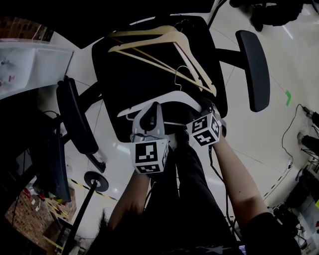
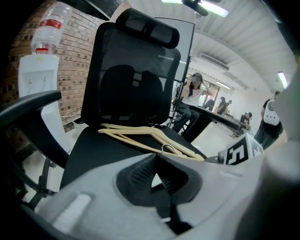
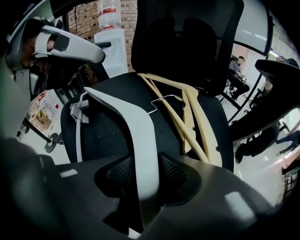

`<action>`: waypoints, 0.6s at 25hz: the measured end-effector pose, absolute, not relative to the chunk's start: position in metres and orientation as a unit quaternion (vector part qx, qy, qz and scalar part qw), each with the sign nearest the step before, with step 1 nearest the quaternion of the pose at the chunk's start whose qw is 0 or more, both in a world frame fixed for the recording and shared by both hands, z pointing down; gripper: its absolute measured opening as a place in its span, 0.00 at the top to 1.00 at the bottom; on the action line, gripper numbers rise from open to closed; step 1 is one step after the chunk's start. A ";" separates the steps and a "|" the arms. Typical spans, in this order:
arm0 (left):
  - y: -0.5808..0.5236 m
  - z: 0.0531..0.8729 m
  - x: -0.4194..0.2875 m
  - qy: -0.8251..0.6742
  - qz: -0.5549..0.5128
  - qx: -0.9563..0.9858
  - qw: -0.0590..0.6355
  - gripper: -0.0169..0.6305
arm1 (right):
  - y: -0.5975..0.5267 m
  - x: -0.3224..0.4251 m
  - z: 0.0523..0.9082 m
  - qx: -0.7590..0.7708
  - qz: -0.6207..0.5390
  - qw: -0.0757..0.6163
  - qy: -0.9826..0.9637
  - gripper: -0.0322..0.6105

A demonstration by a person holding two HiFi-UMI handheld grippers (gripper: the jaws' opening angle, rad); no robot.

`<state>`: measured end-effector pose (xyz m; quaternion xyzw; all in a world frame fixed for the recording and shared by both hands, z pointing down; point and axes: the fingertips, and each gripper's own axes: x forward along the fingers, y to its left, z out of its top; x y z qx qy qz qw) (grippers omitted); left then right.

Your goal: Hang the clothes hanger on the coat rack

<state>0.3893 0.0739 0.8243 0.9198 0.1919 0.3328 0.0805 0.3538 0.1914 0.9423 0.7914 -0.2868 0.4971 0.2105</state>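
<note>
Looking down from the head view on a black office chair (image 1: 129, 84) standing on a pale, glossy floor (image 1: 264, 134). At nine o'clock, a clear plastic bin (image 1: 30, 64) and the chair's left armrest (image 1: 75, 114); at seven, black-and-yellow tape (image 1: 75, 183) across the floor. Just left of centre, the left gripper (image 2: 155, 161): jaws closed tip to tip, nothing between them, near the front of the seat. Just beside it to the right, the right gripper (image 3: 140, 159): jaws closed on one arm of a white hanger (image 3: 129, 117), flat on the mesh seat with its wire hook toward twelve. Further toward twelve and one, two wooden hangers (image 3: 201, 129) overlapping on the seat, clear of both grippers. At three, the right armrest (image 1: 253, 69) and a green tape mark (image 1: 288, 97). Behind the chair back (image 2: 136, 70) in the left gripper view: brick wall (image 2: 70, 70) and water dispenser (image 2: 37, 79) at ten, strip lights (image 2: 206, 7) at twelve, seated people (image 2: 194, 93) at a desk around two.
</note>
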 end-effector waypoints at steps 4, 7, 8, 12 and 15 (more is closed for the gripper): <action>0.078 0.824 0.385 0.201 0.334 0.918 0.076 0.97 | 0.191 0.353 0.942 0.784 0.501 0.219 -0.294 0.74; 0.079 0.819 0.383 0.202 0.332 0.918 0.077 0.97 | 0.192 0.353 0.939 0.780 0.504 0.223 -0.296 0.75; 0.078 0.817 0.383 0.201 0.330 0.919 0.078 0.97 | 0.193 0.353 0.937 0.781 0.503 0.223 -0.296 0.75; 0.073 0.810 0.383 0.198 0.328 0.920 0.083 0.97 | 0.188 0.350 0.925 0.791 0.492 0.213 -0.294 0.75; 0.070 0.806 0.383 0.192 0.324 0.923 0.080 0.97 | 0.186 0.350 0.915 0.799 0.480 0.210 -0.296 0.75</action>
